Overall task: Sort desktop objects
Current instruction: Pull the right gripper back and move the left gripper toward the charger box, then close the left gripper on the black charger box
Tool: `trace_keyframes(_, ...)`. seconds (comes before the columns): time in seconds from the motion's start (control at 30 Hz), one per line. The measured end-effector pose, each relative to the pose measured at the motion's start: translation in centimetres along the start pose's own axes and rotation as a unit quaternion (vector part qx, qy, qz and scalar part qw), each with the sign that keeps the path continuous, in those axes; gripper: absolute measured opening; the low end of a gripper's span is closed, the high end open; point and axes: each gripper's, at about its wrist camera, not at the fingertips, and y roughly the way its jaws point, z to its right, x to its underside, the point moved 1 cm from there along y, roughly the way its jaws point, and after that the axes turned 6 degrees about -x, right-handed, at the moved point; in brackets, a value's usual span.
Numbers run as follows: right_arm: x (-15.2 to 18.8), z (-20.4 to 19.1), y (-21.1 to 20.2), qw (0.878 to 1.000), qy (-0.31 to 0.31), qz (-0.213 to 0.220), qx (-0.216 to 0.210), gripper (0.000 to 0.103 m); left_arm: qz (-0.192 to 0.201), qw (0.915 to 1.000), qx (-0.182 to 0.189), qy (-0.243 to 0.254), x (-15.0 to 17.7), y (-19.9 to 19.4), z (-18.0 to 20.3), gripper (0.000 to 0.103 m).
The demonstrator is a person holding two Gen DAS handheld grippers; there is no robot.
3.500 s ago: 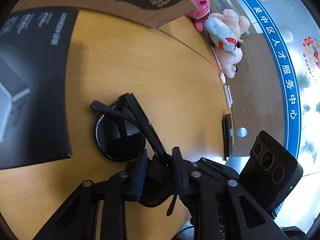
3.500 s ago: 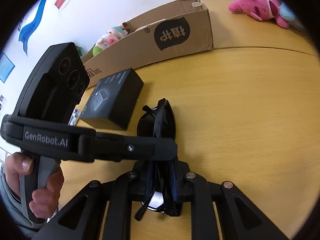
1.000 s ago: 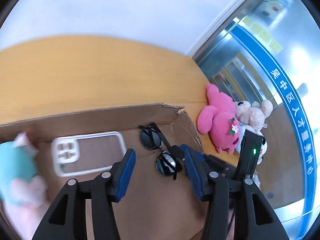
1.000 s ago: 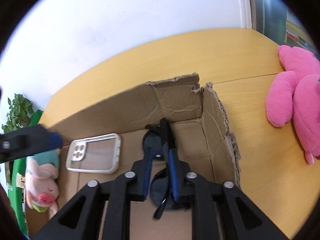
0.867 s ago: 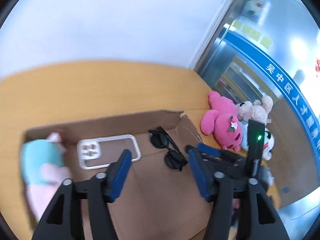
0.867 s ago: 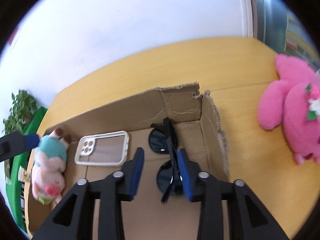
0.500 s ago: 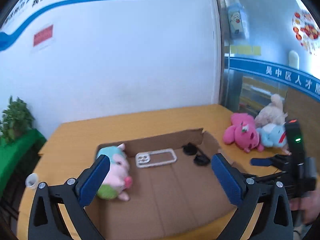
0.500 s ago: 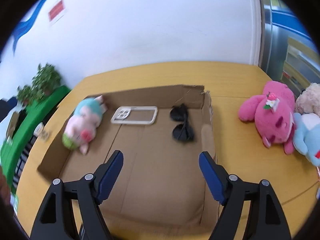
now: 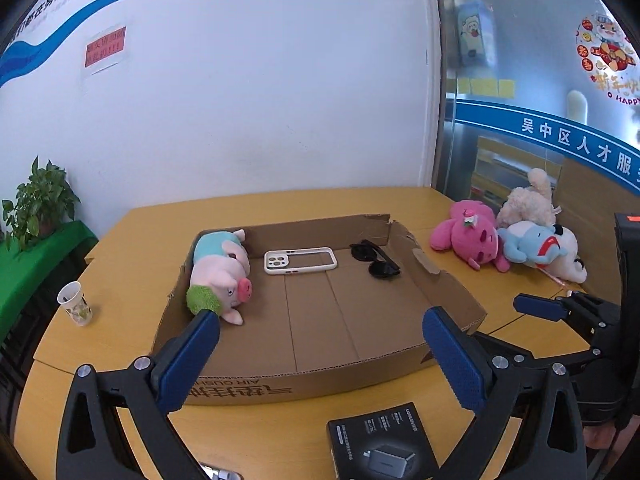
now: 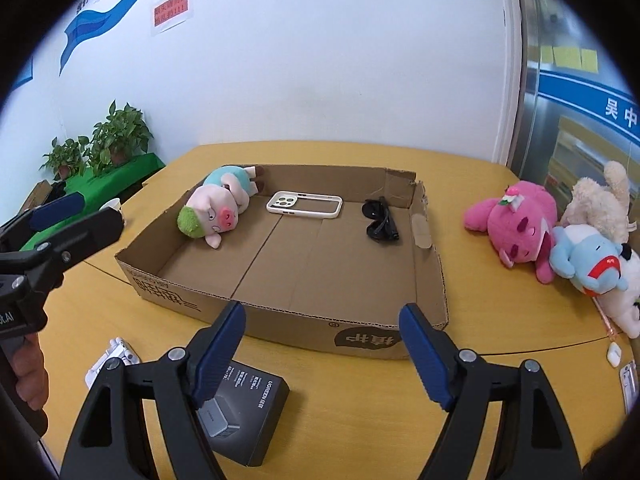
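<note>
A shallow cardboard box (image 9: 452, 292) (image 10: 432, 276) on the yellow table holds black sunglasses (image 9: 375, 261) (image 10: 380, 220) at its far right, a white phone case (image 9: 300, 261) (image 10: 305, 204) and a pig plush (image 9: 218, 270) (image 10: 216, 208). My left gripper (image 9: 320, 352) is open and empty, near the box's front wall. My right gripper (image 10: 322, 344) is open and empty, also in front of the box. A black charger box (image 9: 380, 444) (image 10: 244, 412) lies on the table below both grippers.
Pink, blue and beige plush toys (image 9: 508, 240) (image 10: 560, 236) lie right of the box. A paper cup (image 9: 74, 304) stands at the left table edge. A small white item (image 10: 114, 356) lies near the black box. Potted plants (image 10: 100, 140) stand beyond on the left.
Both grippers let go of the sunglasses inside the box, opened wide, and drew back and up to the near side of the box.
</note>
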Motion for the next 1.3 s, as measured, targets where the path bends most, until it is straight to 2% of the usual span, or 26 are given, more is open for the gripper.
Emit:
trace_keyframes(0.3,0.4,-0.5,0.0,1.0,-0.014,0.0,0.004,0.079,-0.035,0.9981,0.043,-0.027,0.7,1.0,-0.3,0.103)
trace_keyframes(0.7,0.8,-0.2,0.1,1.0,-0.005,0.001,0.0,0.079,-0.039,0.9983,0.037,-0.023,0.8,1.6,0.3,0.103)
trace_keyframes(0.9,2.9,0.6,1.0,0.999,0.009,-0.028,-0.035,0.079,-0.083,0.994,0.064,-0.032,2.7,3.0,-0.1,0.103)
trace_keyframes(1.03,6.5,0.4,2.9,0.992,0.01,-0.086,-0.091,0.079,-0.133,0.9859,0.091,-0.044,5.5,4.5,-0.7,0.103)
trace_keyframes(1.13,9.5,-0.4,4.7,0.981,0.018,-0.134,-0.139,0.079,-0.182,0.9767,0.099,-0.054,8.2,6.3,-0.9,0.103)
trace_keyframes(1.23,11.2,-1.7,6.1,0.973,0.023,-0.16,-0.166,0.079,-0.219,0.9653,0.126,-0.065,10.6,7.8,-1.0,0.103)
trace_keyframes(1.3,11.6,-2.7,7.0,0.969,0.016,-0.169,-0.178,0.079,-0.243,0.9584,0.131,-0.073,11.8,8.8,-0.9,0.102)
